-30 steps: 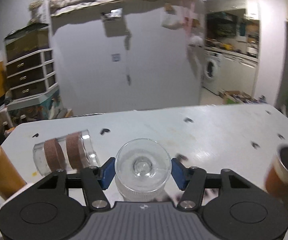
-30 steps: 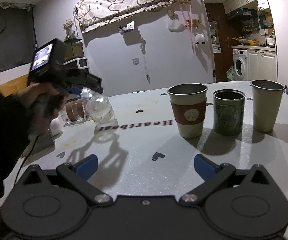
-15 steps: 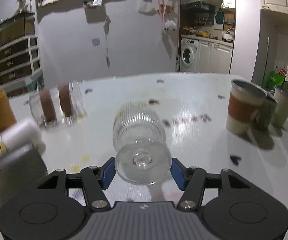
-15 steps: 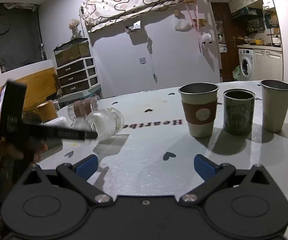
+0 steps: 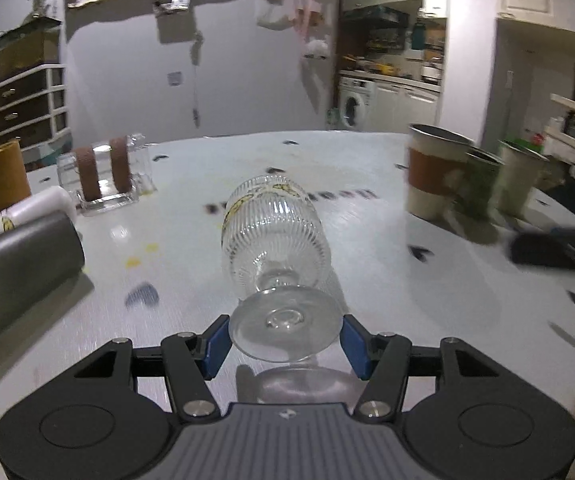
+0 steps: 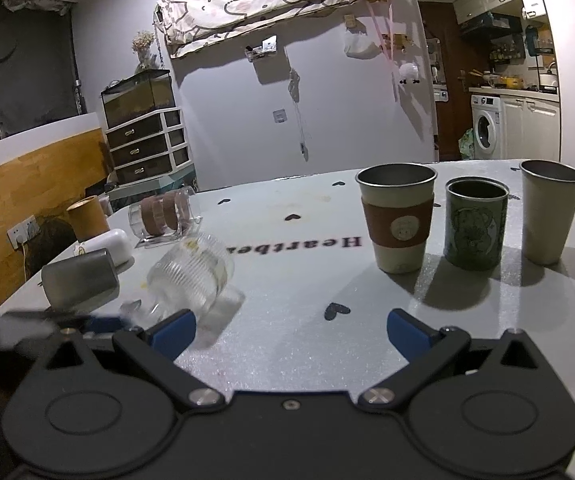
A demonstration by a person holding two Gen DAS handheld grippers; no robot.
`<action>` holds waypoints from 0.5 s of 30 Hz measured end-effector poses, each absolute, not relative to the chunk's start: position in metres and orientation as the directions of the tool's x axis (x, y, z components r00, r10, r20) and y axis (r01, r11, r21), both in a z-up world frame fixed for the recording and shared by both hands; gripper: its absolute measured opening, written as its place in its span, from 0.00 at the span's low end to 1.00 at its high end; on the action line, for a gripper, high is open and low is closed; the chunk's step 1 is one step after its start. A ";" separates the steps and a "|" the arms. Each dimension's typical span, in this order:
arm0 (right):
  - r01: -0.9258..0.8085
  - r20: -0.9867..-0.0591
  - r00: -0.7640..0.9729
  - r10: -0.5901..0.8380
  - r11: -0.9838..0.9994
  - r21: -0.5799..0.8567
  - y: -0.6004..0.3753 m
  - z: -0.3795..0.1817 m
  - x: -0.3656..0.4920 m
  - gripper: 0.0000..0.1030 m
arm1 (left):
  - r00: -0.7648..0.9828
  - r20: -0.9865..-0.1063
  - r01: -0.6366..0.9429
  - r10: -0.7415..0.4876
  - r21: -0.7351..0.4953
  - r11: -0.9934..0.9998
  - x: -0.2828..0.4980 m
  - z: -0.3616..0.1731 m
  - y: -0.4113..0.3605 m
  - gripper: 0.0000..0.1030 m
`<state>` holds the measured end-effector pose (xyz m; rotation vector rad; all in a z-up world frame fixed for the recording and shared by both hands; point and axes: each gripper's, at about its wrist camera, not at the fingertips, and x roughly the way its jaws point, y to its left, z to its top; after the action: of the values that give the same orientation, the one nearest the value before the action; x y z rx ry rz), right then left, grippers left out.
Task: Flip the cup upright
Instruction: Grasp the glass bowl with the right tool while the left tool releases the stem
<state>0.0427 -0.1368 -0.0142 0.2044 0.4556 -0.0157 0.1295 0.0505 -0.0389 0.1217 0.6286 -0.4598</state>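
Left gripper (image 5: 286, 343) is clamping the round foot of the ribbed glass cup (image 5: 273, 232), blue pads (image 5: 216, 343) sitting at either side of the foot. Cup is lying tipped, foot toward the camera and mouth pointing away, body just over the white bench (image 5: 387, 264); whether it is touching the surface is unclear. In the right wrist view the same cup (image 6: 189, 274) is showing tilted at the left, with the left gripper blurred beside it.

Right gripper (image 6: 290, 330) is hovering wide apart, holding nothing, bare bench (image 6: 287, 292) showing between its blue pads (image 6: 171, 330).

Further out: grey metal cup (image 5: 23, 264) is lying on its side at left, white case (image 5: 35, 210) just behind it, cork-coloured cylinder (image 5: 0, 178) standing upright behind that. Clear holder with brown rings (image 5: 103, 174) is sitting behind the cup to the left. At right three cups are standing upright in a row: sleeved cup (image 6: 397, 218), green cup (image 6: 475, 224), plain metal cup (image 6: 549, 210). "Heartbe" lettering (image 6: 293, 246) is printed on the bench between the glass cup and the sleeved cup.
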 end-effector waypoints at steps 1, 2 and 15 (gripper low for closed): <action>0.062 -0.441 0.897 0.029 0.980 0.191 -0.136 -0.014 0.043 1.00 | 0.703 -0.594 0.466 -0.391 -0.029 0.884 0.122 -0.039 0.054 0.57; 0.061 -0.444 0.896 0.030 0.980 0.191 -0.135 -0.013 0.044 1.00 | 0.698 -0.594 0.476 -0.399 -0.030 0.879 0.115 -0.039 0.057 0.57; 0.025 -0.547 0.806 0.225 0.911 0.412 -0.117 -0.004 0.112 1.00 | 0.698 -0.563 0.519 -0.442 -0.028 0.854 0.079 -0.031 0.069 0.78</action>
<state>0.1117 -0.1171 -0.0035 0.4189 0.6286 0.1104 0.0791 0.0687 -0.0309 0.1371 0.5906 -0.5373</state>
